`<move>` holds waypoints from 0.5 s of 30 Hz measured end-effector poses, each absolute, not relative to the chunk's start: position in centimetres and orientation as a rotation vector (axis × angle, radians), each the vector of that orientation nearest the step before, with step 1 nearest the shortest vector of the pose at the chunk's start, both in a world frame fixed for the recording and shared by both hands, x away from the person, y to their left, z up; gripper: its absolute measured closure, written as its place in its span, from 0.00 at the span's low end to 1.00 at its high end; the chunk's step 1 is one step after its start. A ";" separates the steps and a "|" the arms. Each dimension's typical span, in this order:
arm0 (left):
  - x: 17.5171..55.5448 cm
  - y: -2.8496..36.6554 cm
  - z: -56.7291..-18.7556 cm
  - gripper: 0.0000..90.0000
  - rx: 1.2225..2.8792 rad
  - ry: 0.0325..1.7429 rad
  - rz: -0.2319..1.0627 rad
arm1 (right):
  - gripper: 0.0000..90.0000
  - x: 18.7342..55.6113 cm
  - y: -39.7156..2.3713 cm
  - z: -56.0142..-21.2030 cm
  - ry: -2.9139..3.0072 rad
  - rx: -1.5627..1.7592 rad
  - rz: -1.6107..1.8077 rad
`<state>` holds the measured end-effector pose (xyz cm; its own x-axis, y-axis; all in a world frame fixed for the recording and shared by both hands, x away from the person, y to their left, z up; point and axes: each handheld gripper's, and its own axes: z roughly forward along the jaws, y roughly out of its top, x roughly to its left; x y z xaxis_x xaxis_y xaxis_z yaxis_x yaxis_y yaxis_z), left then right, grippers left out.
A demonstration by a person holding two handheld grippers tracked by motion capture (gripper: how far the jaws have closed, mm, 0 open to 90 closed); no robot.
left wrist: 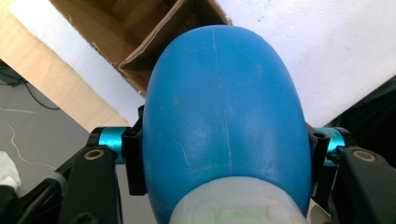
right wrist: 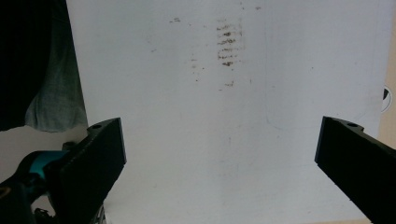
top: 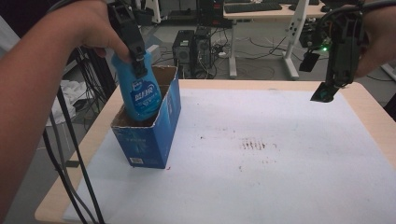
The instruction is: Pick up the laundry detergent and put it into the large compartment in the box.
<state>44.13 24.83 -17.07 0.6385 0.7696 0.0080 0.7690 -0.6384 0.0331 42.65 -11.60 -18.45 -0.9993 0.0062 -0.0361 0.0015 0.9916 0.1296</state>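
Here the left tongs (top: 135,58) clench a blue bottle (top: 140,91) inside the cardboard box (top: 154,135); the right tongs (right wrist: 219,154) gape, released.

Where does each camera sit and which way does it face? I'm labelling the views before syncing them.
High view: above the person's side, looking forward and down on the table; both forearms enter, each with a hand-held gripper.
Left gripper view: rides the left hand-held gripper, looking down past its black jaws, clamped on the blue bottle, into the cardboard box.
Right gripper view: rides the right hand-held gripper, open, facing the white mat.
Shared: bottle and box in high and left views.
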 end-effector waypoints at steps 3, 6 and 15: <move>44.3 24.8 -18.2 0.42 2.836 1.300 0.021 | 0.01 42.6 -11.6 -18.5 3.100 0.008 0.200; 44.3 24.8 -19.2 0.42 2.848 1.259 0.018 | 0.01 42.6 -11.5 -18.5 3.099 0.012 0.197; 44.5 24.9 -22.7 0.42 2.941 1.105 0.007 | 0.01 42.6 -11.3 -18.6 3.094 -0.007 0.189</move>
